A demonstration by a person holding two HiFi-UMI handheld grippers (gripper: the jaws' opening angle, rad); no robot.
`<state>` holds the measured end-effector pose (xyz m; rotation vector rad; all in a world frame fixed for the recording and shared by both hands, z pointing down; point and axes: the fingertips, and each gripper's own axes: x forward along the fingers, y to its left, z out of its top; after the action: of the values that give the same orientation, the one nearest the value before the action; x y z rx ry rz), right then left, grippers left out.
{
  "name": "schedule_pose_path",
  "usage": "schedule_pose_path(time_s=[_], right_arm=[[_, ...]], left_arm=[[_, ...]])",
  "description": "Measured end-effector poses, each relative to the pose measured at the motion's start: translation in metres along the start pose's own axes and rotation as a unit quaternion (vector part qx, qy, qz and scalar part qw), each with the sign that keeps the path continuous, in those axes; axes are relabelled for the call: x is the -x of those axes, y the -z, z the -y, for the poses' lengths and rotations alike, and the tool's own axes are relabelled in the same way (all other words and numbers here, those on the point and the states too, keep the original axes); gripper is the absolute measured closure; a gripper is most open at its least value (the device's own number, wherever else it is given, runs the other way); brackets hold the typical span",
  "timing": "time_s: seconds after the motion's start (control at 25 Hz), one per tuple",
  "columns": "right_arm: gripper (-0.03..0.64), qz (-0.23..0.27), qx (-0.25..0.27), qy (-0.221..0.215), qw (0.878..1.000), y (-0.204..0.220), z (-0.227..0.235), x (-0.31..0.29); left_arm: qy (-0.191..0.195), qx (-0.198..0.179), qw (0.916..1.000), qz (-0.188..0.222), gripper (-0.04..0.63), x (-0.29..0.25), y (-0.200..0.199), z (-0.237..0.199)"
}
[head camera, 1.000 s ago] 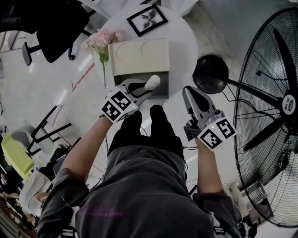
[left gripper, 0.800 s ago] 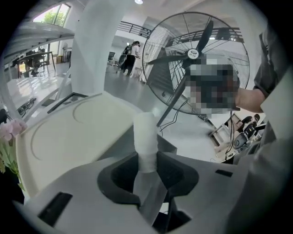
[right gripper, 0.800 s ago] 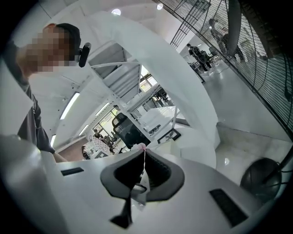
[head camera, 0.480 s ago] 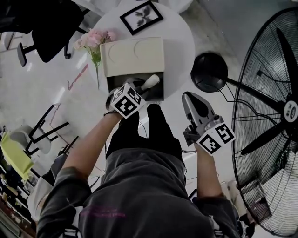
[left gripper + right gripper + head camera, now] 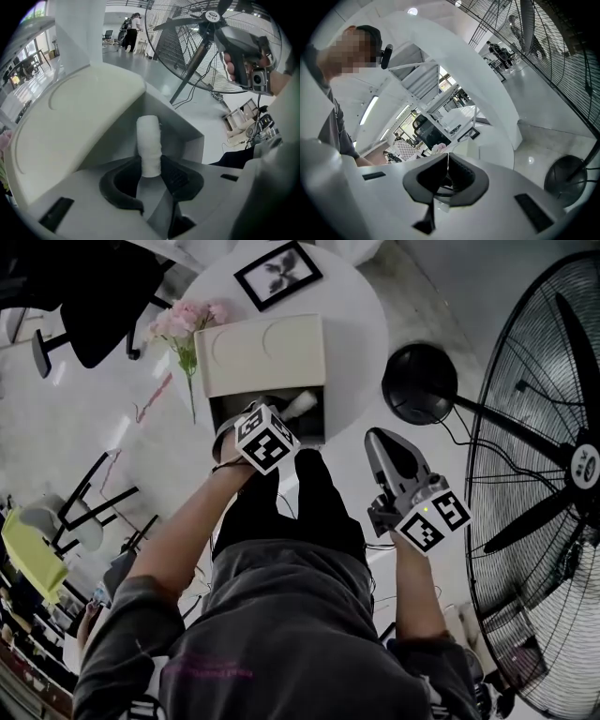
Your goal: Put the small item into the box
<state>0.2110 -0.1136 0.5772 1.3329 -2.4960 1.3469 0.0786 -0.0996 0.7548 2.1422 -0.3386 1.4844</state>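
A cream box (image 5: 267,352) stands on the round white table (image 5: 361,324), its lid (image 5: 75,126) raised and its dark inside (image 5: 314,423) facing me. My left gripper (image 5: 286,418) points steeply down into that opening, shut on a small white roll (image 5: 302,403). In the left gripper view the roll (image 5: 149,145) stands up from between the pads, in front of the box's inner corner (image 5: 190,140). My right gripper (image 5: 377,439) hovers off the table's right edge, shut with nothing in it; its tips (image 5: 447,159) meet.
A large standing fan (image 5: 548,474) fills the right, its black base (image 5: 419,385) beside the table. A framed picture (image 5: 277,273) and pink flowers (image 5: 183,320) share the table. A black chair (image 5: 84,296) stands at the far left.
My left gripper has sunk and tipped steeper, carrying the white roll from above the box's front edge down into its opening. The right gripper has barely moved.
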Motion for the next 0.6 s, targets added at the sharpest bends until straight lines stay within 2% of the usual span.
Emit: schedule_pose_path(time_s=[0.28,0.6], right_arm=[[0.595,0.001,-0.001,0.001,1.0,-0.0004,0.0005,0.0011],[0.595,0.007,0.009,0.007,1.0,-0.0081,-0.0035,0.0048]], left_arm=[[0.002,0.004,0.9998,-0.018,0.449,-0.0037,-0.0016,-0.0017],[-0.002,0.001,0.9999,-0.01,0.419,0.0029,0.0,-0.002]])
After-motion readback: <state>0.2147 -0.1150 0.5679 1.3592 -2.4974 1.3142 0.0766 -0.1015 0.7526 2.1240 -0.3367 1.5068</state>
